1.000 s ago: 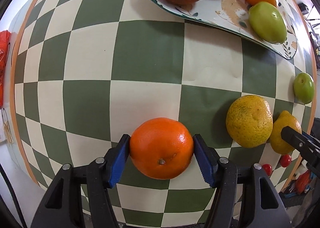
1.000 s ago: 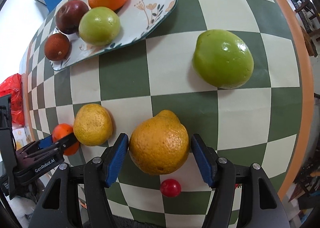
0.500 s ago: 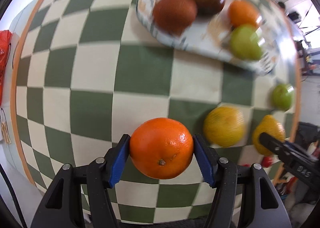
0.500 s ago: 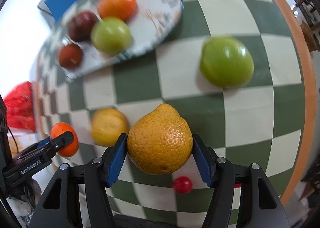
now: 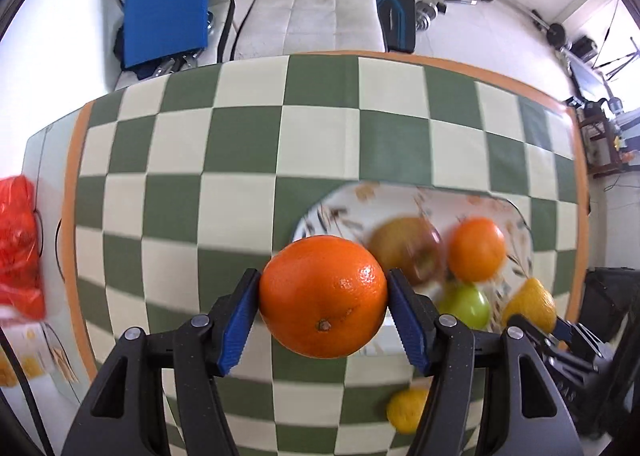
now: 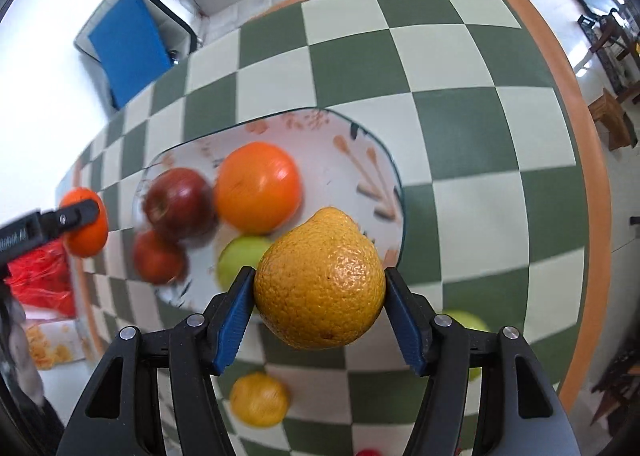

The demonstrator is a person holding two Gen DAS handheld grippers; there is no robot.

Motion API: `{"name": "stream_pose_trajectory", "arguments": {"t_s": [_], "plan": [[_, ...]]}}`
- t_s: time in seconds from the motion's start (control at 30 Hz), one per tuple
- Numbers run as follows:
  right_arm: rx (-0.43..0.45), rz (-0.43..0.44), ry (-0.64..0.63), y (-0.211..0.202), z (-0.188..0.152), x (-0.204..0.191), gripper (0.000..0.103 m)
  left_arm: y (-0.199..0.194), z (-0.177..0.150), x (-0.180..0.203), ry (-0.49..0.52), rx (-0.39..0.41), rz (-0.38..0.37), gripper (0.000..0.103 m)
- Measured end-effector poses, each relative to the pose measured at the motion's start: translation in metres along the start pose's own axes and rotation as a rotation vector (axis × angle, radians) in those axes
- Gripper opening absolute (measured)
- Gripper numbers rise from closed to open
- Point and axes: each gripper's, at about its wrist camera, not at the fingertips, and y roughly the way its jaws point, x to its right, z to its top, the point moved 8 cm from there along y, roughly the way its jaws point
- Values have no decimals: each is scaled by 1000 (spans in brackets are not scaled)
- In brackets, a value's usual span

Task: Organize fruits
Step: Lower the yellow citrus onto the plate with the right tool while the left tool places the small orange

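Two grippers each pinch one fruit above the checkered tablecloth (image 5: 248,144). Left gripper (image 5: 323,310): blue pads closed on the sides of a smooth orange (image 5: 323,296), held before the near-left rim of the patterned plate (image 5: 320,212). Right gripper (image 6: 319,302): pads closed on a knobbed yellow-orange citrus (image 6: 320,280), held over the plate's near-right rim. On the plate lie an orange fruit (image 6: 258,186), two dark red fruits (image 6: 178,202) and a green one (image 6: 236,260). Only the right wrist view shows both red fruits and a green fruit (image 6: 466,322) on the cloth behind its gripper; a small yellow citrus (image 6: 259,398) lies on the cloth near the plate in both views.
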Motion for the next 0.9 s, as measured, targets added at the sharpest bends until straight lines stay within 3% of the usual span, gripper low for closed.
{"name": "stream_pose_trajectory", "arguments": {"t_s": [0.33, 0.43, 0.5, 0.57, 0.73, 0.9], "plan": [[-62, -36, -2, 34, 19, 1, 67, 61, 13, 3, 19, -139, 33, 62], [-59, -14, 6, 33, 21, 1, 77, 65, 11, -4, -18, -158, 6, 63], [-46, -26, 3, 31, 25, -1, 80, 65, 12, -8, -31, -147, -4, 84], [-44, -23, 11, 27, 26, -1, 88, 60, 13, -12, -42, -129, -10, 92], [-22, -55, -5, 13, 26, -3, 95, 44, 8, -12, -53, -97, -12, 92], [25, -112, -54, -5, 18, -13, 95, 19, -11, -10, -41, -17, 22, 92]]}}
